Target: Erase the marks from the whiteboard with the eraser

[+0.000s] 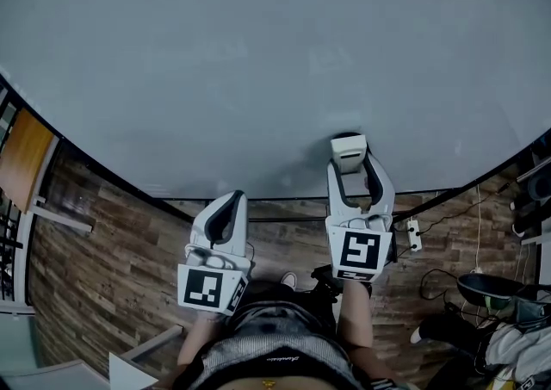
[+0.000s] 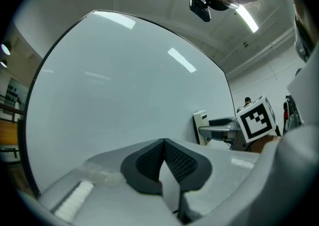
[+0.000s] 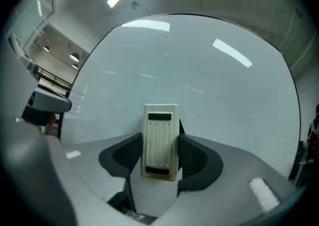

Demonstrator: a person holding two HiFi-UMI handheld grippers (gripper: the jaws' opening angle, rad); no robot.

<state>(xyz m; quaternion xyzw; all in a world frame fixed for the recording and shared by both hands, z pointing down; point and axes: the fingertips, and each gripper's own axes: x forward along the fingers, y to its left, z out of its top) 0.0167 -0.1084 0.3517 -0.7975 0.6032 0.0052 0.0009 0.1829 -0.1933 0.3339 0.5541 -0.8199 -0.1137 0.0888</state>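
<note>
The whiteboard (image 1: 258, 61) fills the upper head view; only faint smudges show on it. My right gripper (image 1: 349, 160) is shut on a cream eraser (image 1: 349, 152), which is pressed against the board near its lower edge. In the right gripper view the eraser (image 3: 160, 140) stands upright between the black pads (image 3: 192, 155) with the whiteboard (image 3: 199, 80) behind it. My left gripper (image 1: 229, 210) hangs below the board's bottom edge, shut with nothing held. In the left gripper view its pads (image 2: 182, 160) meet at the tips, and the eraser (image 2: 200, 126) shows at the right against the whiteboard (image 2: 124, 85).
A wood-plank floor (image 1: 112, 250) lies below the board. A power strip (image 1: 414, 235) and cables sit on the floor at right, beside bags and clothes (image 1: 499, 328). An orange-brown panel (image 1: 21, 156) stands at the left edge. The person's torso (image 1: 275, 354) is at the bottom.
</note>
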